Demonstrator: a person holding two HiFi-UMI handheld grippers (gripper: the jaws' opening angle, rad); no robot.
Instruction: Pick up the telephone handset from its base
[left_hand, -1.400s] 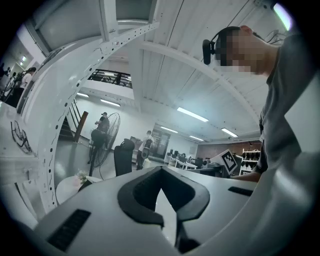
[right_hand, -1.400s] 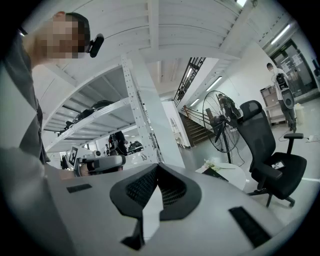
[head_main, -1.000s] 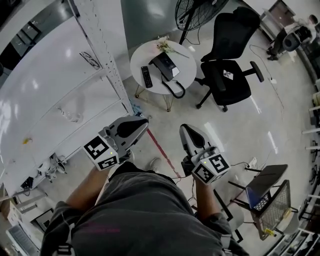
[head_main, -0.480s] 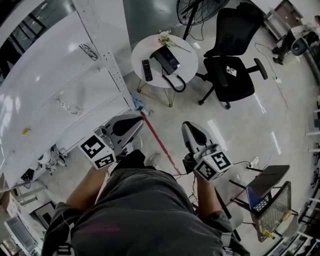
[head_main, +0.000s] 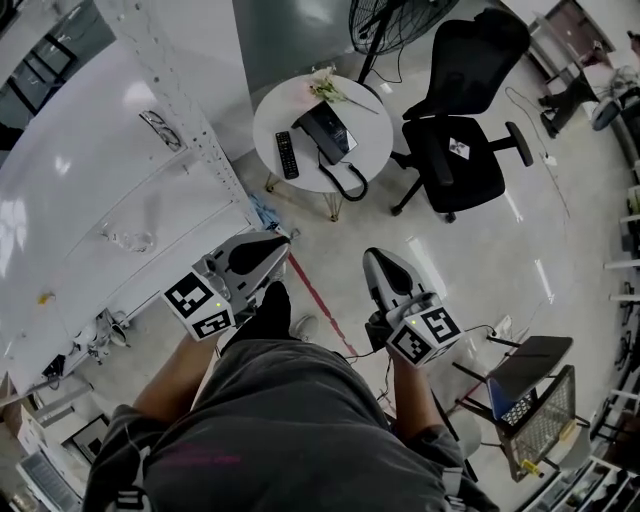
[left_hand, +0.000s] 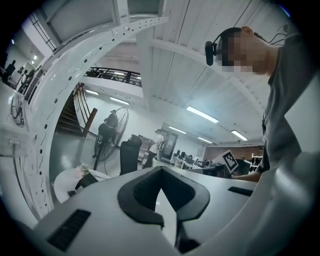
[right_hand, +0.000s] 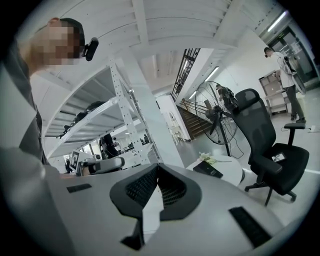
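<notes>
The black, glossy telephone handset (head_main: 318, 134) is seen resting on its wedge-shaped base (head_main: 336, 124) on the smooth round white table (head_main: 272, 118), well apart from both grippers. The left gripper's (head_main: 283, 243) ribbed dark pads are pressed together, empty; the right gripper's (head_main: 372, 258) are likewise closed on nothing.

head view: steep down | gripper views: level fwd | shared: round table (head_main: 368, 135)
</notes>
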